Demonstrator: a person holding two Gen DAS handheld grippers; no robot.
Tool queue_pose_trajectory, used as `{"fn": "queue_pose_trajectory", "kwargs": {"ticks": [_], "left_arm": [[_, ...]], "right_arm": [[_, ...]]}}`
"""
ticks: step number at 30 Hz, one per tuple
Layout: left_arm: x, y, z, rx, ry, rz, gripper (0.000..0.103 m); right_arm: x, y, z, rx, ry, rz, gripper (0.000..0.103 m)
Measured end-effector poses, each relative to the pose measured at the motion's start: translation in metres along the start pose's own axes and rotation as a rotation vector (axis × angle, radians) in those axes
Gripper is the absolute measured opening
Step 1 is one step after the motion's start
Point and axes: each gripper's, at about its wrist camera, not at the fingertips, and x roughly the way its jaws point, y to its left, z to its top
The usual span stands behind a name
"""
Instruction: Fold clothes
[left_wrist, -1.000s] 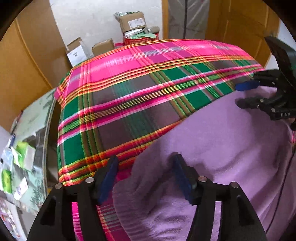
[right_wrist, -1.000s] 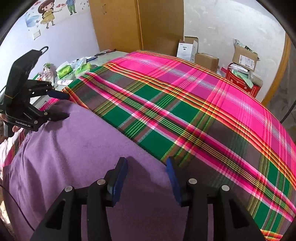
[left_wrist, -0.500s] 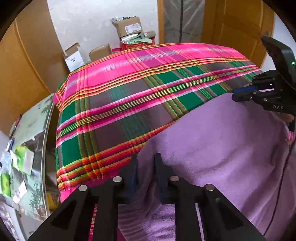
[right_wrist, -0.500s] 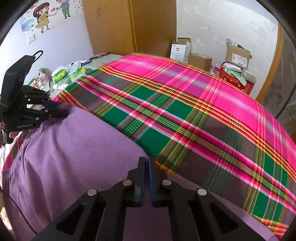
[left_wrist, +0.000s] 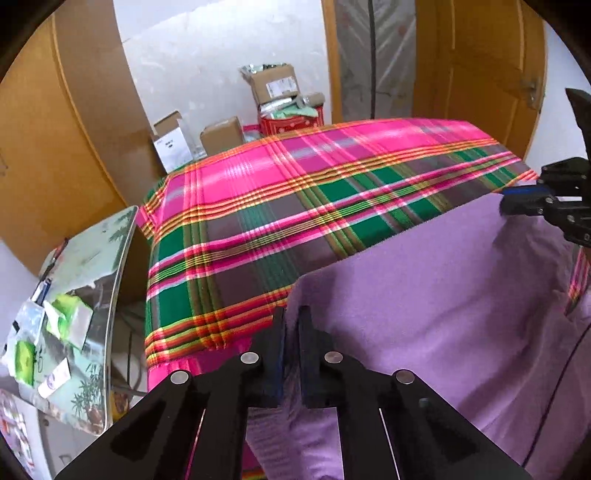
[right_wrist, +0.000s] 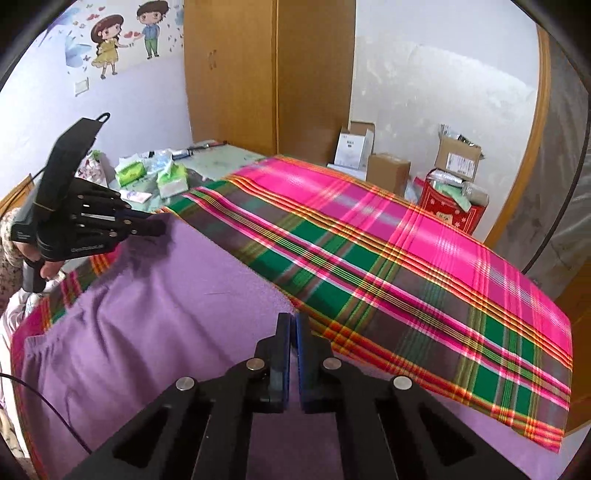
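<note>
A purple fleece garment (left_wrist: 424, 295) lies on a pink, green and brown plaid cloth (left_wrist: 277, 221). In the left wrist view my left gripper (left_wrist: 291, 318) is shut on the garment's left corner, which is raised off the plaid. My right gripper (left_wrist: 505, 202) shows at the right edge, pinching the same far edge. In the right wrist view my right gripper (right_wrist: 294, 321) is shut on the purple garment (right_wrist: 166, 314) where it meets the plaid cloth (right_wrist: 406, 258). At the left, my left gripper (right_wrist: 159, 226) holds the other corner, with a hand behind it.
Cardboard boxes (left_wrist: 273, 85) and a red box (left_wrist: 291, 120) stand past the far end of the plaid surface. A glass-topped table with green packets (left_wrist: 74, 295) stands to its left. Wooden wardrobes (right_wrist: 269, 74) and a door frame line the walls.
Both grippers went from open around the garment's far edge to shut on it. Both have risen, lifting that edge off the plaid cloth.
</note>
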Motion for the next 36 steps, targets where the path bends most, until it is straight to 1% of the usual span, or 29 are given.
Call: {"fn": "queue_pose_trajectory", "kwargs": {"ticks": [4, 8, 15, 23, 36], "left_arm": [[-0.021, -0.002, -0.006, -0.018, -0.044, 0.008, 0.006], [-0.042, -0.009, -0.013, -0.007, -0.076, 0.028, 0.005], [-0.079, -0.023, -0.027, 0.008, -0.123, 0.05, 0.005], [-0.111, -0.034, -0.061, -0.016, -0.134, 0.057, 0.005], [-0.147, -0.051, -0.112, -0.063, -0.163, 0.06, 0.005]], "right_arm": [[-0.025, 0.017, -0.006, -0.01, -0.033, -0.007, 0.003], [-0.051, 0.029, -0.011, -0.004, -0.07, -0.009, 0.003], [-0.091, 0.057, -0.025, -0.031, -0.107, -0.026, 0.003], [-0.119, 0.093, -0.05, -0.081, -0.113, -0.023, 0.003], [-0.147, 0.128, -0.086, -0.075, -0.115, -0.002, 0.003]]}}
